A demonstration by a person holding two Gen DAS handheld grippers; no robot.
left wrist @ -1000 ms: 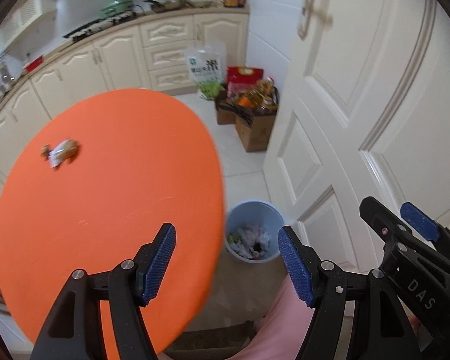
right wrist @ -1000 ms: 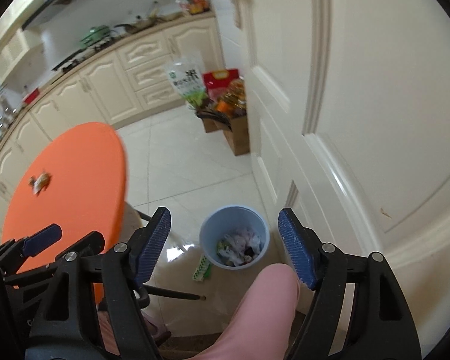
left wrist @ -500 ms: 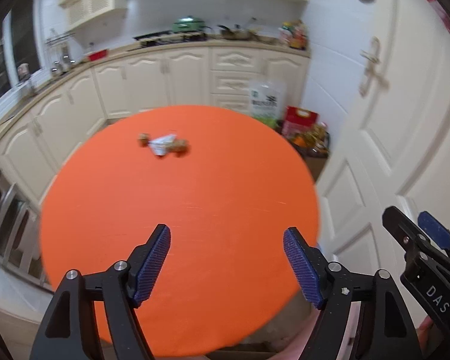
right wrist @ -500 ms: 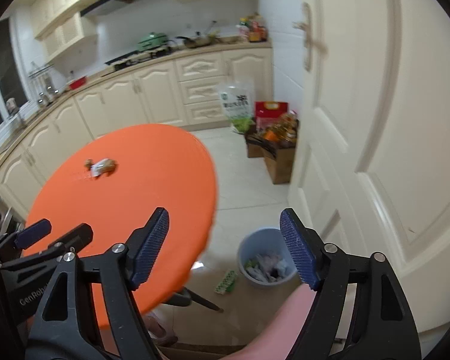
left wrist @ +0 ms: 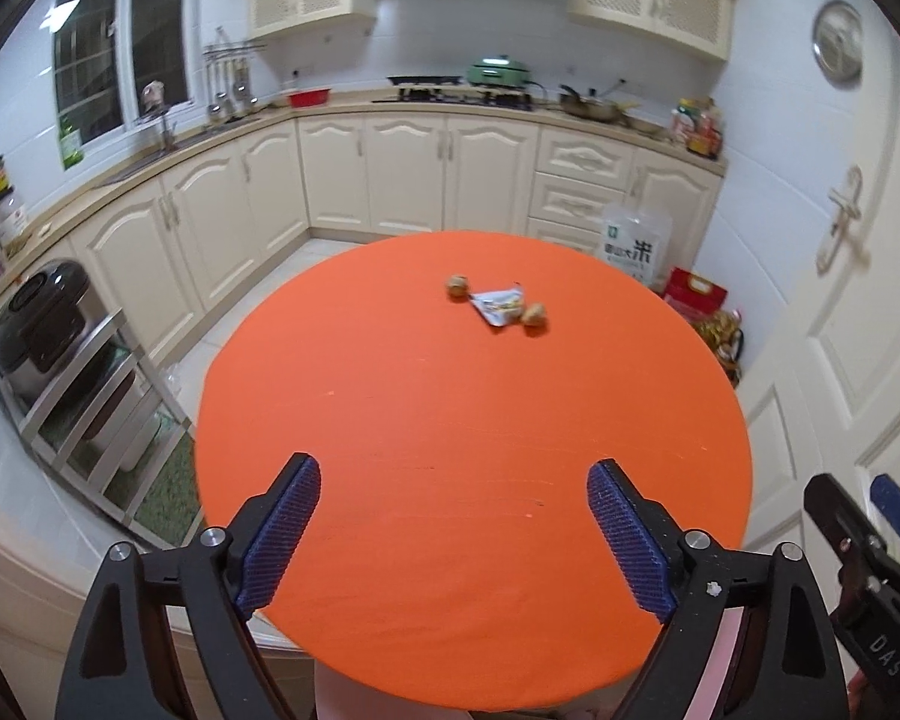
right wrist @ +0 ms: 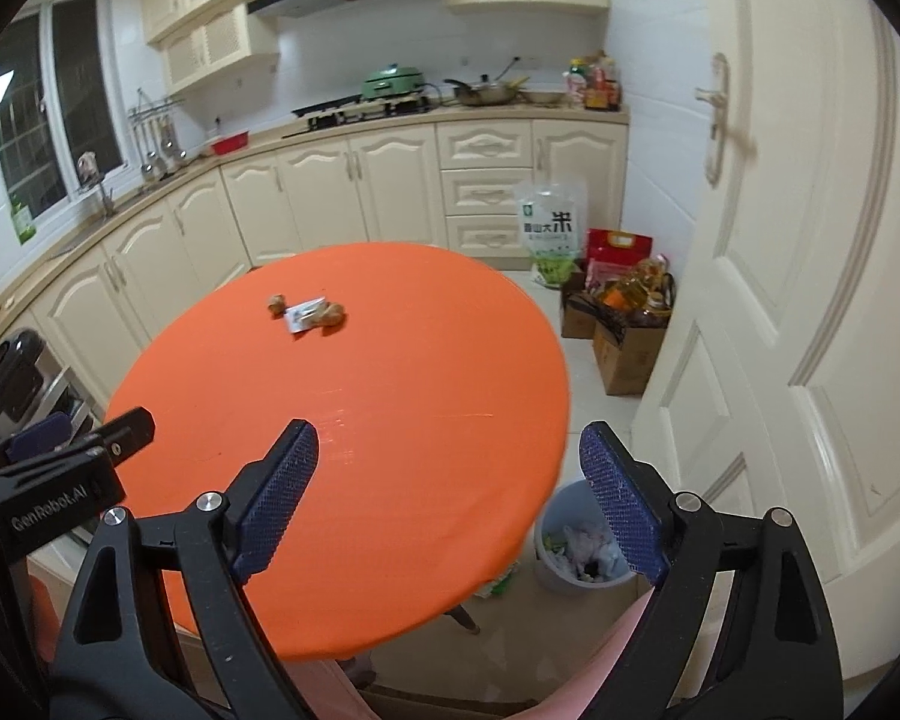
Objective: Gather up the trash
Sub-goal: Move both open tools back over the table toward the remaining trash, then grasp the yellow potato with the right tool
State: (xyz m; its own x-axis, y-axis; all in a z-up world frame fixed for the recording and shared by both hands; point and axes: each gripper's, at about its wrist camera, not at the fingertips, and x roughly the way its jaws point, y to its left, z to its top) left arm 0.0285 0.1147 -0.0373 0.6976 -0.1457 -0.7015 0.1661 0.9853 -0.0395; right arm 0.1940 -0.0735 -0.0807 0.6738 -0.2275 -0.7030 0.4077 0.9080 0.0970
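Observation:
A round orange table (left wrist: pixel 450 450) (right wrist: pixel 360 420) fills the middle of both views. On its far side lie a crumpled silvery wrapper (left wrist: pixel 498 306) (right wrist: pixel 305 313) and two brownish lumps (left wrist: pixel 458 285) (left wrist: pixel 534 315) (right wrist: pixel 278 303) (right wrist: pixel 332 314). My left gripper (left wrist: pixel 453 531) hovers over the near edge with its jaws opening and nothing between them. My right gripper (right wrist: pixel 450 507) hangs over the table's near right side, jaws opening too and empty. A blue bin (right wrist: pixel 576 546) with trash in it stands on the floor under the right gripper's right finger.
Cream kitchen cabinets (left wrist: pixel 390 174) curve around behind the table. A white door (right wrist: pixel 780 300) stands at the right. A rice bag (right wrist: pixel 549 228) and cardboard boxes of groceries (right wrist: pixel 624 336) sit on the floor by the door. A rice cooker on a metal rack (left wrist: pixel 36 324) stands left.
Both views swung from the floor bin and door up to the table and kitchen. The two grippers' jaws have spread wider. The trash on the table now lies straight ahead.

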